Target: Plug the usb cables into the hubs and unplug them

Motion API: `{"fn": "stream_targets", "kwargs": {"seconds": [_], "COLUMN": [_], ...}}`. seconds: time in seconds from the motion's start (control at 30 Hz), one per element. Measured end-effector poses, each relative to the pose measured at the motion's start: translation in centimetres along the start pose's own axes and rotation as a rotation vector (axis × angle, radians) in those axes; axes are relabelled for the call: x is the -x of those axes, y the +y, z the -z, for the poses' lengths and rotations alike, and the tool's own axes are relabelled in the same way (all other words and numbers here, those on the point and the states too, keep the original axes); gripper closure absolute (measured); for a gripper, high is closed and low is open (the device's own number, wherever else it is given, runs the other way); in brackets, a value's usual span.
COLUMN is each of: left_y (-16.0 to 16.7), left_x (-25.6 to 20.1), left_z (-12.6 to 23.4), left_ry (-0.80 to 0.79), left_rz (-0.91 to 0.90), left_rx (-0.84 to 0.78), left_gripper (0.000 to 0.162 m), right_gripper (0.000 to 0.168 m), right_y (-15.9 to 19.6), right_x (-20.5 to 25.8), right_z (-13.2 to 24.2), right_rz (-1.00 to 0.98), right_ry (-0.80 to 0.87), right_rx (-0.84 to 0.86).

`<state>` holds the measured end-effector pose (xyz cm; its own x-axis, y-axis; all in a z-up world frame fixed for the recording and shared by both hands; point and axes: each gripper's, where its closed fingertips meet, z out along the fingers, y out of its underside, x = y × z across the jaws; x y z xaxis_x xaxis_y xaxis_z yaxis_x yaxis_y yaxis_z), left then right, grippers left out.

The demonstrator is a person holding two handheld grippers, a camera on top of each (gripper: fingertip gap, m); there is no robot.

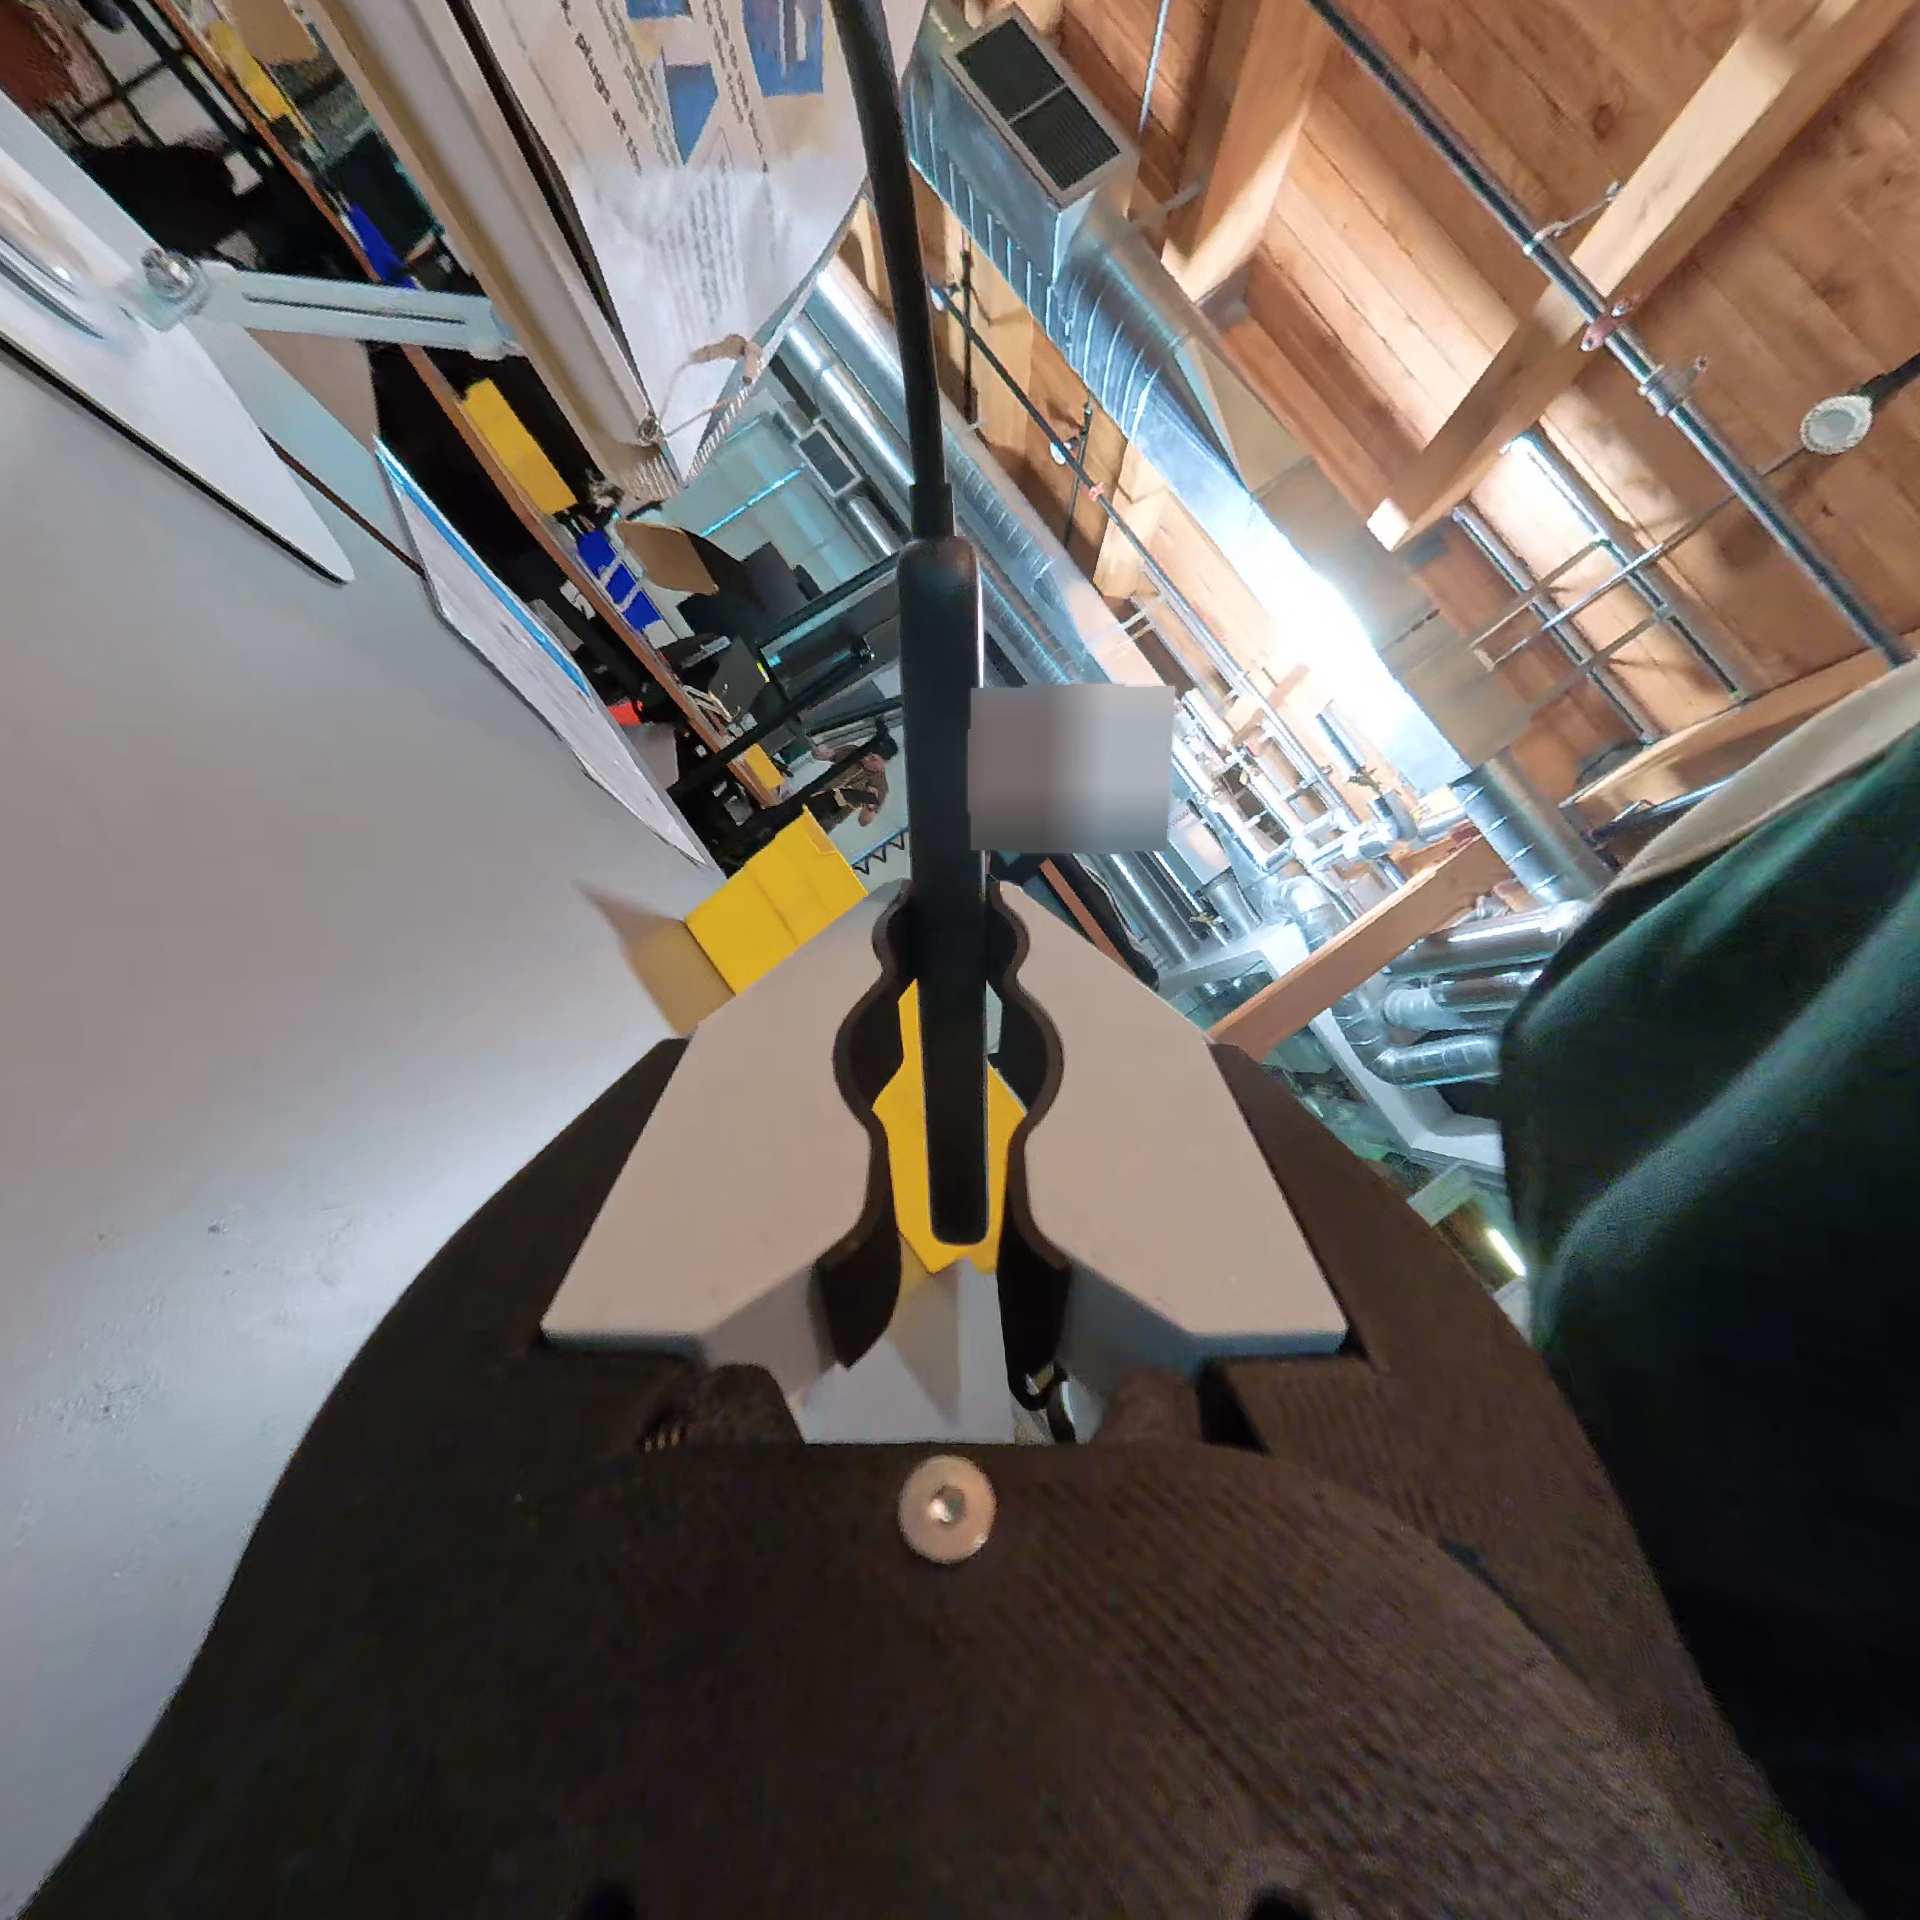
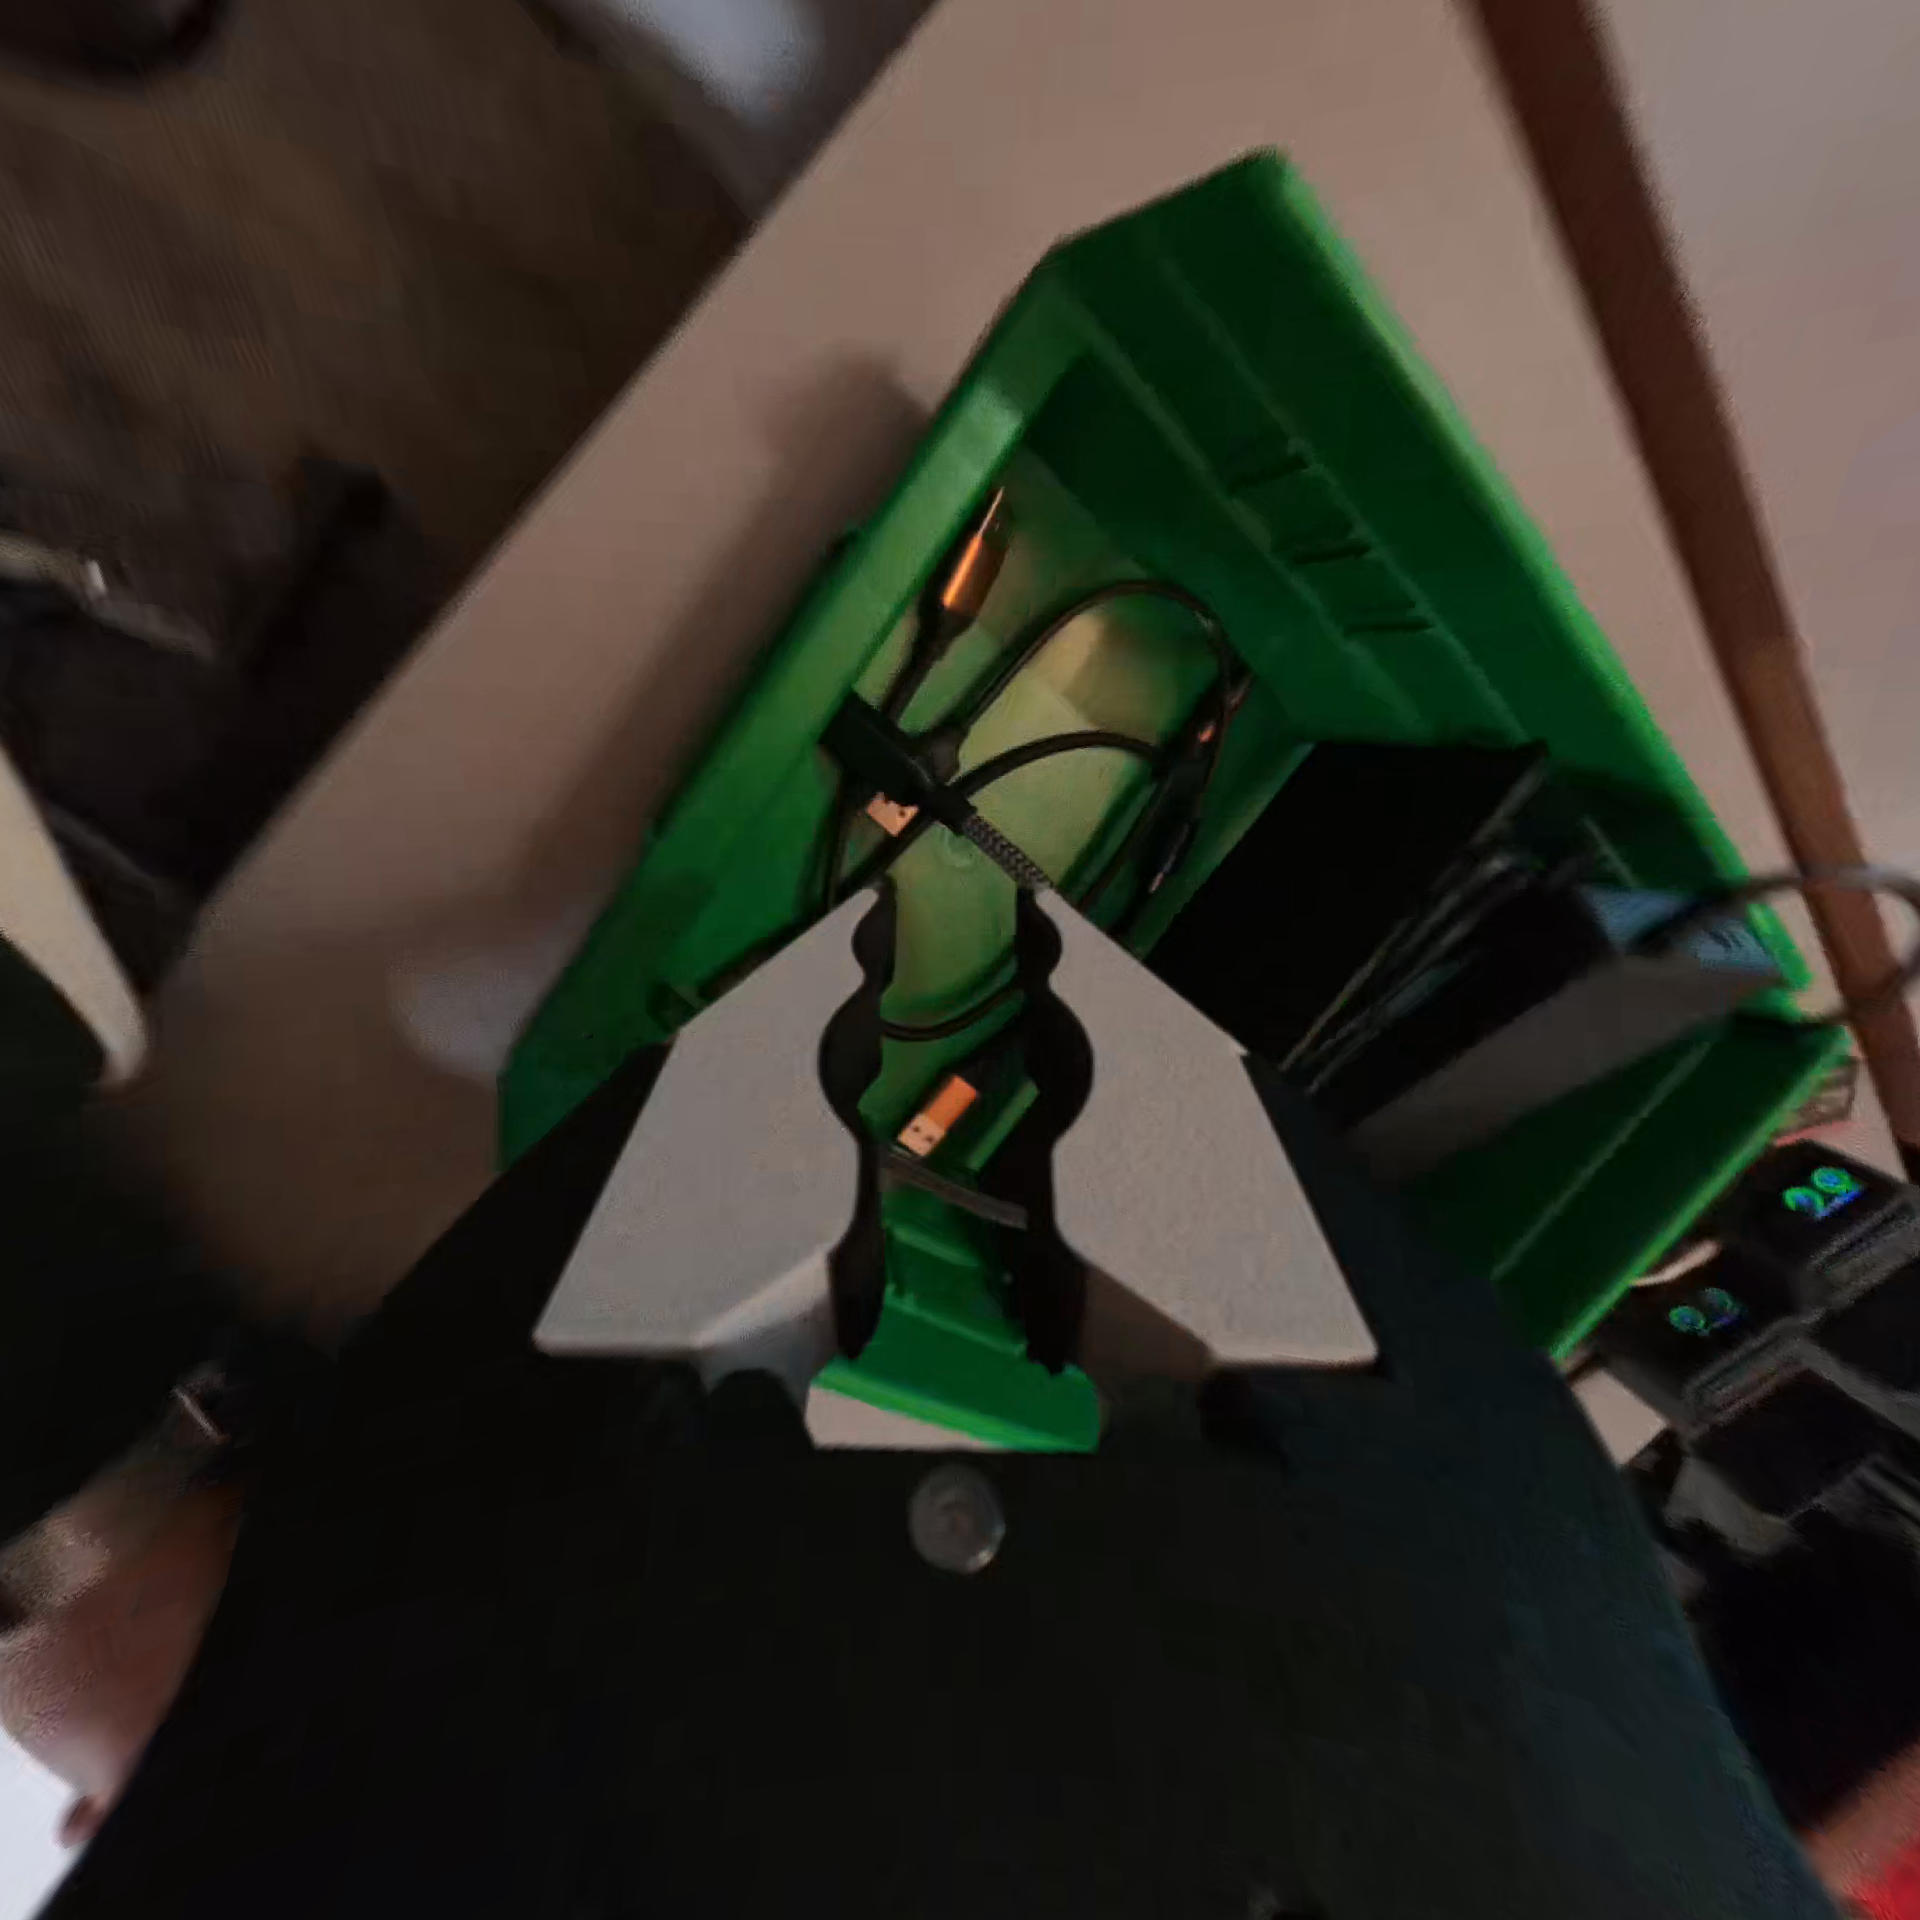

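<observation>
In the left wrist view my left gripper (image 1: 945, 909) is shut on a slim black hub (image 1: 938, 727), seen edge-on, held upright toward the ceiling. Its black cable (image 1: 891, 260) runs up out of the top of the picture. In the right wrist view my right gripper (image 2: 956, 914) is open and hovers over a green bin (image 2: 1299, 343) on a pale table (image 2: 582, 644). Several dark usb cables (image 2: 1049, 748) with orange plugs (image 2: 977, 566) lie in the bin. One orange plug (image 2: 940, 1112) shows between my fingers, lying below them. The view is blurred.
A black box (image 2: 1351, 862) and a grey flat device (image 2: 1579, 1018) sit at the bin's right end. Small black units with lit displays (image 2: 1818, 1195) stand beside the bin. A brown pole (image 2: 1662, 416) crosses on the right. A white wall (image 1: 208, 935) and a dark green sleeve (image 1: 1714, 1143) flank my left gripper.
</observation>
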<state>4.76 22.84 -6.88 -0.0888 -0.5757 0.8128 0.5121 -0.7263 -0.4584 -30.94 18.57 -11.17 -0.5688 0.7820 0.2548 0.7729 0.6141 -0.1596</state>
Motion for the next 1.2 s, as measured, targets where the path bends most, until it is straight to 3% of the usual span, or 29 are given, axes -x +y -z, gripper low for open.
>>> {"fn": "stream_targets", "kwargs": {"seconds": [0.2,0.27,0.33,0.43,0.6,0.87,1.03,1.2], "left_y": [0.3,0.5,0.4,0.2,0.5,0.7,0.0,-1.1], "left_x": [-0.4,-0.6,-0.7,-0.6,-0.6,0.0,0.5,0.7], "left_z": [-0.1,-0.2,-0.1,0.0,-0.1,-0.1,0.2,0.9], "left_ry": [0.024,0.031,0.033,0.032,0.039,0.028,0.01,0.001], "left_rz": [0.034,0.031,0.024,0.032,0.044,0.042,0.035,0.019], "left_rx": [0.007,0.018,0.019,0.011,0.025,0.035,0.012,-0.019], "left_gripper": [0.153,0.153,0.153,0.153,0.153,0.154,0.153,0.153], "right_gripper": [0.135,0.147,0.157,0.159,0.161,0.161,0.161,0.162], "right_y": [0.3,0.4,0.3,-0.9,0.4,8.4,16.1,25.1], "right_x": [0.0,0.9,1.1,0.3,-1.0,4.5,10.4,18.5], "right_z": [-5.5,-5.9,-5.0,-0.5,11.4,27.3,31.9,30.7], "right_rz": [0.052,0.04,0.031,-0.029,-0.073,-0.136,-0.356,-0.637], "right_ry": [-0.244,-0.336,-0.37,-0.33,-0.111,0.292,0.541,0.773], "right_rx": [0.182,0.219,0.21,0.006,-0.409,-0.74,-0.832,-0.844]}}
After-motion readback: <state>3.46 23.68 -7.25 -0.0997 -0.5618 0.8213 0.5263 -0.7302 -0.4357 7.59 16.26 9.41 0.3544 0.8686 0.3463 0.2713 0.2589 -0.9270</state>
